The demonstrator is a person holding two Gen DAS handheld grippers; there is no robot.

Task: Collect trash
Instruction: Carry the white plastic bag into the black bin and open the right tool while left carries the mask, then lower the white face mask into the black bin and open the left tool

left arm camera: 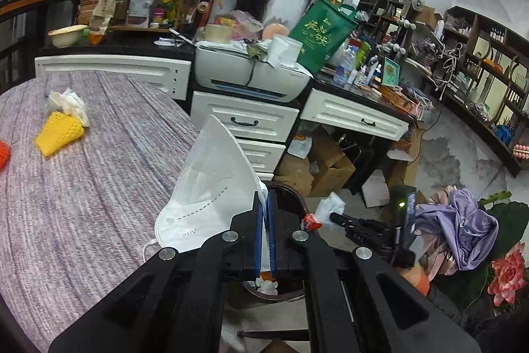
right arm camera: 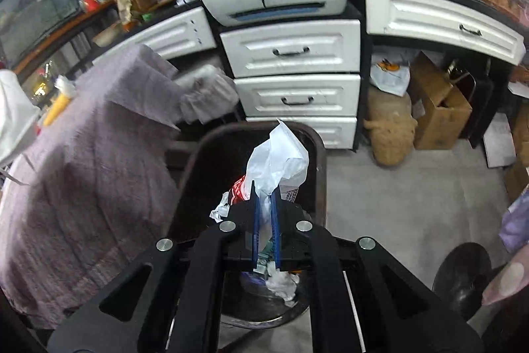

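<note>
My left gripper (left arm camera: 264,200) is shut on a white N95 face mask (left arm camera: 211,187), held at the table's right edge, above the dark brown trash bin (left arm camera: 291,197). My right gripper (right arm camera: 265,192) is shut on a white plastic wrapper with a red printed part (right arm camera: 277,157), held over the open bin (right arm camera: 211,151), which holds crumpled paper (right arm camera: 281,283). The right gripper and its wrapper also show in the left wrist view (left arm camera: 330,207). On the purple-grey tablecloth (left arm camera: 82,181) lie a yellow foam net (left arm camera: 58,131), a crumpled white tissue (left arm camera: 71,101) and an orange-red item (left arm camera: 2,153) at the left edge.
White drawers (right arm camera: 291,81) and a printer (left arm camera: 248,71) stand behind the bin. Cardboard boxes (right arm camera: 436,108) and bags sit under the desk. A purple cloth (left arm camera: 463,220) and artificial flowers (left arm camera: 506,277) lie at the right. A black round base (right arm camera: 463,277) stands on the floor.
</note>
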